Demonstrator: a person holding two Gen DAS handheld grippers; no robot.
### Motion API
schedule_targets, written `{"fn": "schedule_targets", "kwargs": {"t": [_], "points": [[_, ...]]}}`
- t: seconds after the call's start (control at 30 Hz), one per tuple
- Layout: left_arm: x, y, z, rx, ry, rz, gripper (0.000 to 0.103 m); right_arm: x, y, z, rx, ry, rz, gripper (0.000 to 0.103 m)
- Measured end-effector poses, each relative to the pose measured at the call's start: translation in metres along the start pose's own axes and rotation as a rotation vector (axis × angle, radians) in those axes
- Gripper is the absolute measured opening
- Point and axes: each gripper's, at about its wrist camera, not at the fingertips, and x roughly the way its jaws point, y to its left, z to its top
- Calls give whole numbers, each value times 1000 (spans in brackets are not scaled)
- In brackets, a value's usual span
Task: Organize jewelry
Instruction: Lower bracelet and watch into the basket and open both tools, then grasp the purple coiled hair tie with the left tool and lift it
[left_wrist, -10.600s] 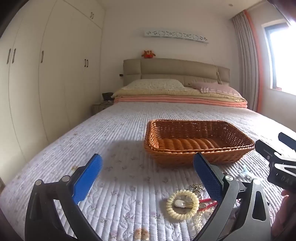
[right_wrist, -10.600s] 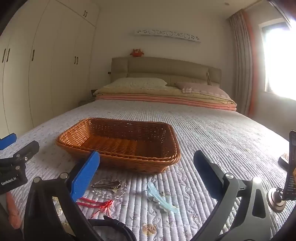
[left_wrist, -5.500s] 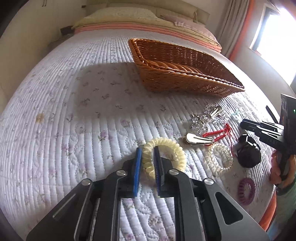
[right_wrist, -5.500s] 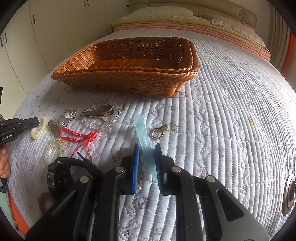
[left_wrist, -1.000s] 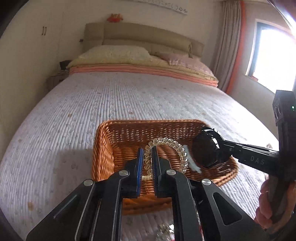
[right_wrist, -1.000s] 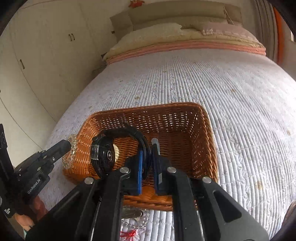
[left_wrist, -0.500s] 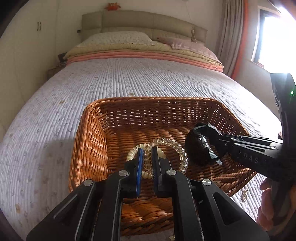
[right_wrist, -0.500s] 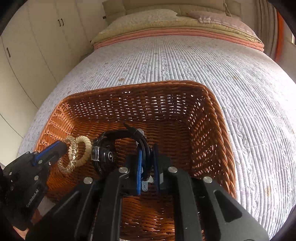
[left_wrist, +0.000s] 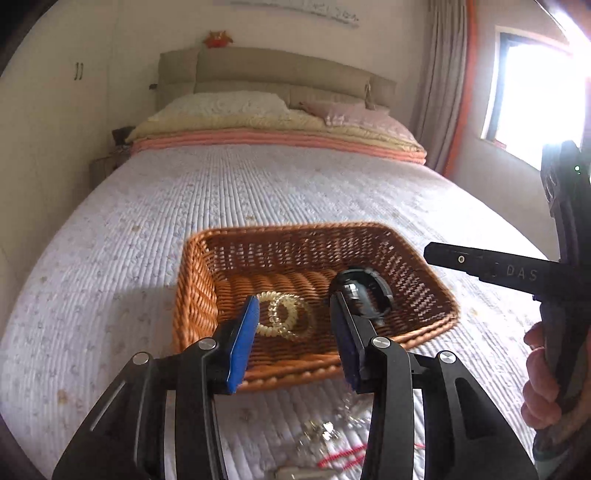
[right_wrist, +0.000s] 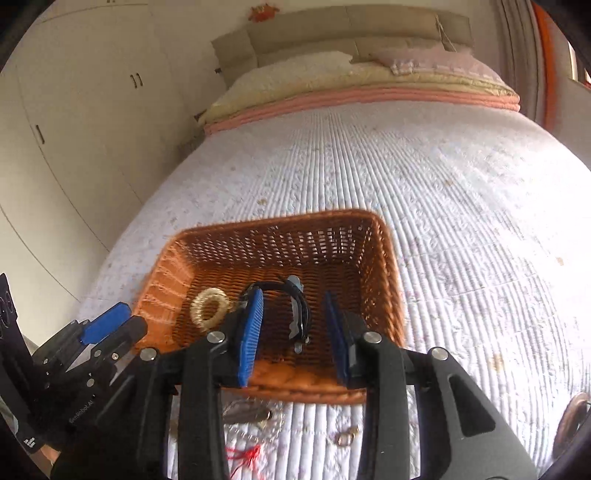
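Both grippers, left gripper (left_wrist: 295, 332) and right gripper (right_wrist: 293, 326), jaws opening and empty; coil bands (left_wrist: 282, 317) and black watch (right_wrist: 295, 306) lie released in the basket (left_wrist: 195, 295) at frame centre.

Orange-brown woven basket (left_wrist: 195, 295), cream coil ring (left_wrist: 275, 317), white floral quilt (left_wrist: 147, 206)
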Motion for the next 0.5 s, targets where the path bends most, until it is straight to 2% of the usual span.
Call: {"fn": "schedule_targets", "kwargs": {"t": [0.17,0.23,0.37,0.5], "points": [[-64,-13,-4,10,-77,-21,42,-62,2,-13,-46,-79,-12,31],[-88,-19,-15,5,-96,-58,42,-76,-2,-23,-62,-88,-21,31],[-113,-25,-41,-7,-97,-98,42,-77,-12,-49,-51,-51,-16,31],[-118,-28,-71,-14,-57,-127,42,-68,-25,-77,-29,-5,-3,31]]}}
